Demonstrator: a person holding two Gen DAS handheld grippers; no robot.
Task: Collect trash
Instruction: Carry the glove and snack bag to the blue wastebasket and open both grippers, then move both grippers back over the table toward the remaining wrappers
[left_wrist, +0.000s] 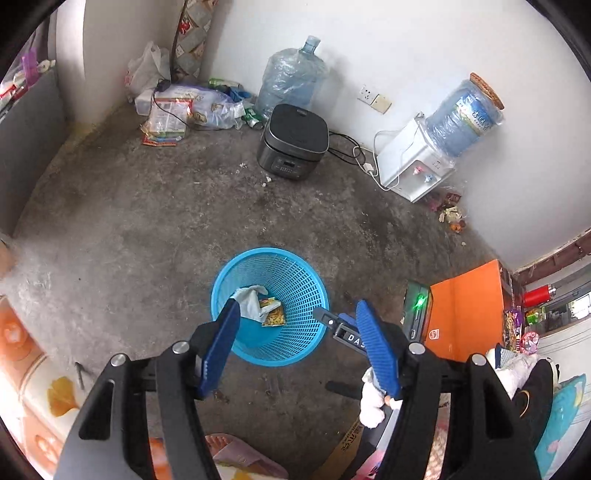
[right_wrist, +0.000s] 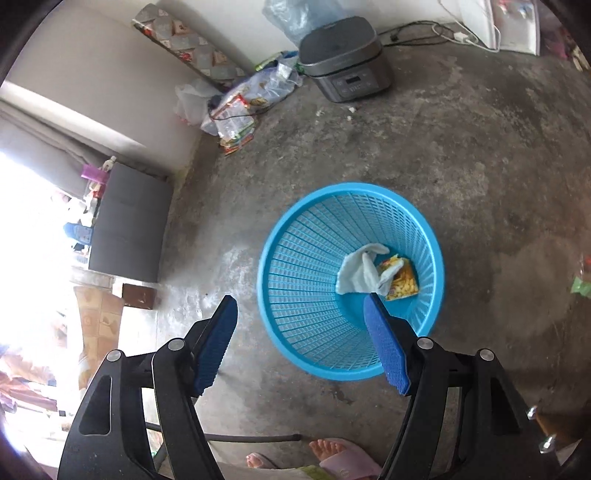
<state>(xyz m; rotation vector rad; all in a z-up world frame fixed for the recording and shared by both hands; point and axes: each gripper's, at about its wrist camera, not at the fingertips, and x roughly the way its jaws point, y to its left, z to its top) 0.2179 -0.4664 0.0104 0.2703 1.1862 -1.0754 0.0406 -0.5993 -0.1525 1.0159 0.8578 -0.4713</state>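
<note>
Both hand-held grippers (left_wrist: 295, 306) (right_wrist: 301, 301) gape above blue basket (right_wrist: 295, 236) holding trash (right_wrist: 369, 275)

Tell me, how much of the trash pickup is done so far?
Done: a white cloth and a yellow snack packet lie in the blue basket. In hand: nothing; the left gripper and right gripper are open and empty. Left: wrappers by the water dispenser.

Rice cooker (left_wrist: 293, 142) beside water dispenser (left_wrist: 415, 162)
</note>
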